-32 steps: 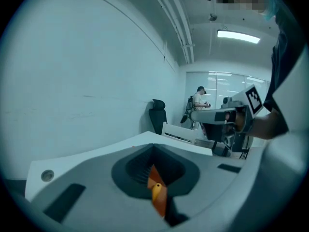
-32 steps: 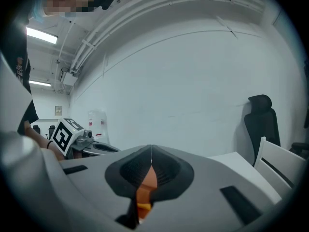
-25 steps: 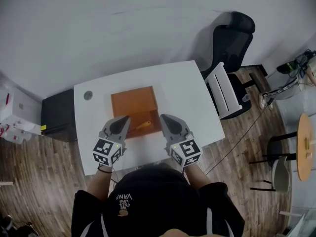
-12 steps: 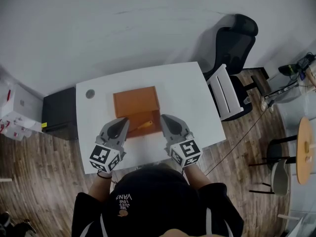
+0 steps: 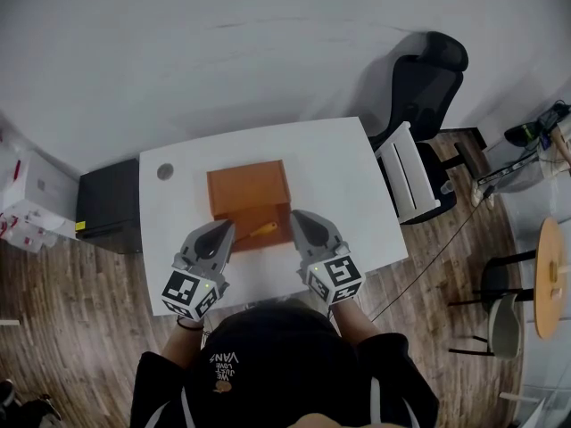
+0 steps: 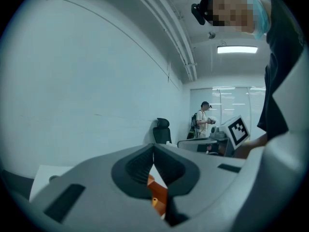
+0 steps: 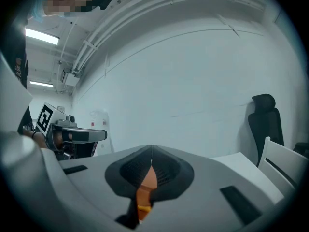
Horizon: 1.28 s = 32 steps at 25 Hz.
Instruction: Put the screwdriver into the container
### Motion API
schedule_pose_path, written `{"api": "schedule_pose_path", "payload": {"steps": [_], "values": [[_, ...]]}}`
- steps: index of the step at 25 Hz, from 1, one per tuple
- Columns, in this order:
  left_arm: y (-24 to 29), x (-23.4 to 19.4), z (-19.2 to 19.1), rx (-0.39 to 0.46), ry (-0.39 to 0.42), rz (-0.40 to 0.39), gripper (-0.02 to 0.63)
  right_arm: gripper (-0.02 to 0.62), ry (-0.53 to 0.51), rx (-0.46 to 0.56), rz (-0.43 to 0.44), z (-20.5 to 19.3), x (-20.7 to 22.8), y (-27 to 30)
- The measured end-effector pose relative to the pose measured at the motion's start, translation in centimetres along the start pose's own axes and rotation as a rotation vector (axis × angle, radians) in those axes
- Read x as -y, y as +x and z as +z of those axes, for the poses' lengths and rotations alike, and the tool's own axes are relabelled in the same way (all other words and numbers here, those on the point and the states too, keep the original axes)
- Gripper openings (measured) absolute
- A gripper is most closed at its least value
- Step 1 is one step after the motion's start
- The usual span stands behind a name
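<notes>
Jaws closed and empty, left gripper (image 5: 228,226) sits at 9 o'clock, right gripper (image 5: 296,214) at 3 o'clock of the screwdriver (image 5: 262,230) by the box (image 5: 247,188).

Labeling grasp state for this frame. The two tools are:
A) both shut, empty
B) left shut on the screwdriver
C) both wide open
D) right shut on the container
A: the left tool and right tool each have jaws together on nothing; the screwdriver lies free by the orange container.
</notes>
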<state>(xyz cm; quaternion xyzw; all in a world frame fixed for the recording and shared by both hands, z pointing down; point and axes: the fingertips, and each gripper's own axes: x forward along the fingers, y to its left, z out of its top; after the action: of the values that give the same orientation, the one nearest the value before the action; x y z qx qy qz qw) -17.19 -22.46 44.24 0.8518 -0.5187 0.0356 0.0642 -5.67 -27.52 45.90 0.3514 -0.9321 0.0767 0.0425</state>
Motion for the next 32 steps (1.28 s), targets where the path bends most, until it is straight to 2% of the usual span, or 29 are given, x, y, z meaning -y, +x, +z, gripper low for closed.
{"api": "schedule_pose_path", "payload": {"steps": [10, 19, 32], "values": [[-0.6, 0.2, 0.6, 0.037, -0.005, -0.004, 0.015, 0.011, -0.048, -0.009, 0.017, 0.3, -0.9, 0.6], [-0.6, 0.4, 1.0, 0.063, -0.013, -0.013, 0.015, 0.011, -0.051, -0.017, 0.022, 0.2, -1.2, 0.6], [-0.7, 0.5, 1.0, 0.058, -0.018, -0.026, 0.015, 0.011, -0.061, -0.027, 0.031, 0.2, -1.5, 0.9]]}}
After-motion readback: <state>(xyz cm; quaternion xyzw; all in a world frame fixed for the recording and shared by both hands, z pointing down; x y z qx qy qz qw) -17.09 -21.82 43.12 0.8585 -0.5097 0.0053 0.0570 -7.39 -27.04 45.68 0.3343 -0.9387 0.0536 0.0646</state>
